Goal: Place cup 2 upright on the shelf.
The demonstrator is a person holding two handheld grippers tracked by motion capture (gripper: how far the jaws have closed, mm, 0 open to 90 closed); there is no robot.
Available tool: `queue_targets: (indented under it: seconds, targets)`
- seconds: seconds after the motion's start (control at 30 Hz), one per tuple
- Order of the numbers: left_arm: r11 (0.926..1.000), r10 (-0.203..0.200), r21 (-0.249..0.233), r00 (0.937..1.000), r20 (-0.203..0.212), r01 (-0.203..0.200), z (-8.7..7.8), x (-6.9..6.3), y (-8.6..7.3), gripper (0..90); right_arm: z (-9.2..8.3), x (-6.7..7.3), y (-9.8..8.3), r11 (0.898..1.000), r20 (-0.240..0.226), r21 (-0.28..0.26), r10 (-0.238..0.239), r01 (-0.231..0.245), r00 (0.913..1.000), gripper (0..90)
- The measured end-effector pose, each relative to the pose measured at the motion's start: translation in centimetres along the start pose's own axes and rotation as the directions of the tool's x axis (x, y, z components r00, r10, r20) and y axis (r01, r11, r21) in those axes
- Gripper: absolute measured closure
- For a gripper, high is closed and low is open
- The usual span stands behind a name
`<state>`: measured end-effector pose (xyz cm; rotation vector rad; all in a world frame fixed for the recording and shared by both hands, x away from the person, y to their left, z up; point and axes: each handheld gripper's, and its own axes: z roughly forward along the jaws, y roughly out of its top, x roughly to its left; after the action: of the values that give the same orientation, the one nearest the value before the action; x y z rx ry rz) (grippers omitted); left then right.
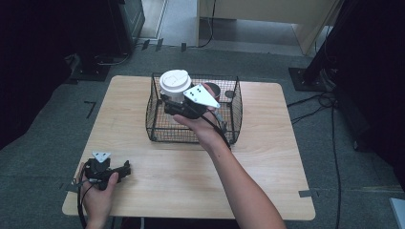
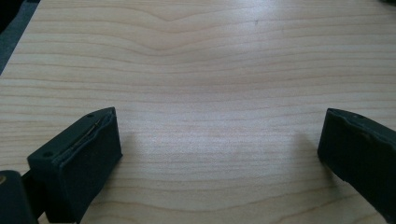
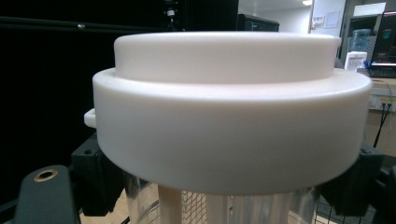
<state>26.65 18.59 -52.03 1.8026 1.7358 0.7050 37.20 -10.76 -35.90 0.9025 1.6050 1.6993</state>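
Observation:
My right gripper [image 1: 171, 101] is shut on a clear plastic cup with a white lid [image 1: 175, 81], held upright over the back left part of a black wire basket [image 1: 156, 129]. In the right gripper view the lid [image 3: 229, 116] looms close, and the black fingers [image 3: 98, 182] clamp the cup's clear wall just under it from both sides. My left gripper [image 1: 125, 170] rests on the wooden table [image 1: 191, 181] near the front left corner. Its jaws stand wide apart in the left gripper view [image 2: 219, 140], with bare wood [image 2: 196, 60] between them.
A dark round container [image 1: 213, 89] stands inside the basket at its back right. The table sits on grey floor, with cables [image 1: 329, 109] at the right, a black stand base [image 1: 305, 78] and a dark cabinet [image 1: 126, 21] behind.

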Motion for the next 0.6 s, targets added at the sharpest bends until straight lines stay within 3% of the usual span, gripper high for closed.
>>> queue_targets:
  seconds: [0.27, 0.6]
  targets:
    - [1.0000, 0.000, 0.000, 1.0000, 0.000, 0.000, 0.0, 0.0, 0.0, 0.0, 1.7, -0.9, -0.8, 1.000, 0.013, 0.003, -0.014, 0.014, 0.9998, 16.1]
    - [1.0000, 0.001, 0.002, 1.0000, 0.000, -0.001, 0.0, 0.0, 0.0, 0.1, 3.8, -1.8, -2.3, 0.999, 0.024, 0.017, 0.031, -0.032, 0.9992, 16.1]
